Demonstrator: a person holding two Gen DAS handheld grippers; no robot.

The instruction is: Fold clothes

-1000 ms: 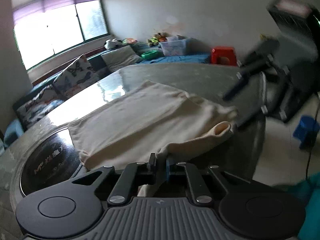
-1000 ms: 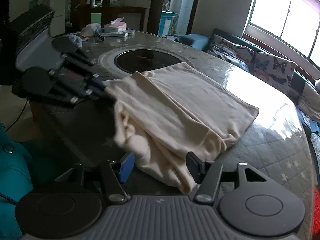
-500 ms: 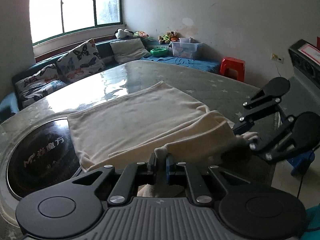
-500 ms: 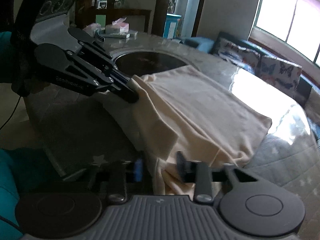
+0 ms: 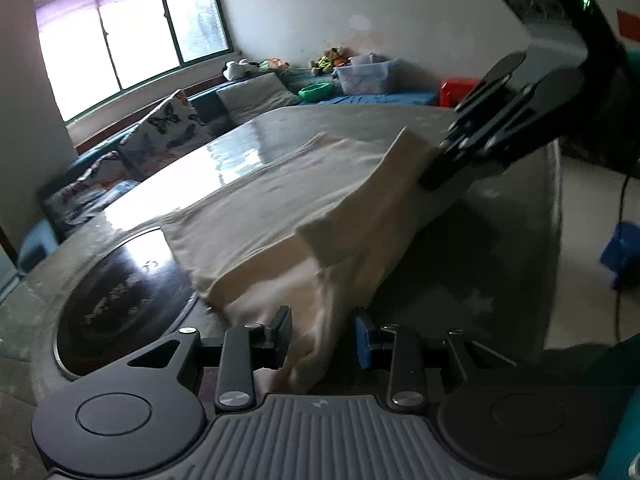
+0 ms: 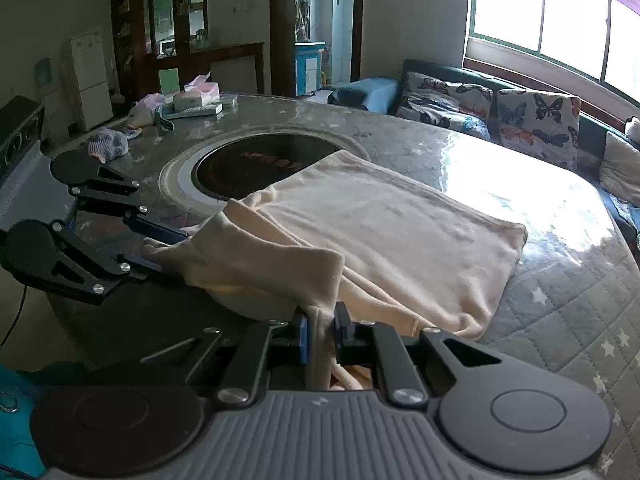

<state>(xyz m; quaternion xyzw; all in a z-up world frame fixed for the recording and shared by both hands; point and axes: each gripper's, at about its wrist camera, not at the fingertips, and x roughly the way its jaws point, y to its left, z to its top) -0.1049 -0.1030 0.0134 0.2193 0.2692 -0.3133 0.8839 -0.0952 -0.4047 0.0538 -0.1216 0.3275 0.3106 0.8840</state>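
A cream garment (image 6: 384, 224) lies partly folded on the round marble table (image 6: 560, 320); it also shows in the left wrist view (image 5: 304, 200). My right gripper (image 6: 320, 334) is shut on a fold of the garment's near edge and lifts it; it shows in the left wrist view (image 5: 430, 178) at the cloth's far corner. My left gripper (image 5: 323, 338) has its jaws apart with loose cloth hanging between them; it shows in the right wrist view (image 6: 176, 254) at the garment's left end.
A black round hotplate (image 6: 260, 164) is set into the table beside the garment. Tissue box and small items (image 6: 196, 98) sit at the table's far side. A sofa with butterfly cushions (image 6: 500, 108) runs under the window. A red stool (image 5: 456, 90) stands by the wall.
My left gripper has opened from shut on the cloth. My right gripper has closed on the garment's edge and raised it, so the near fold now stands up off the table.
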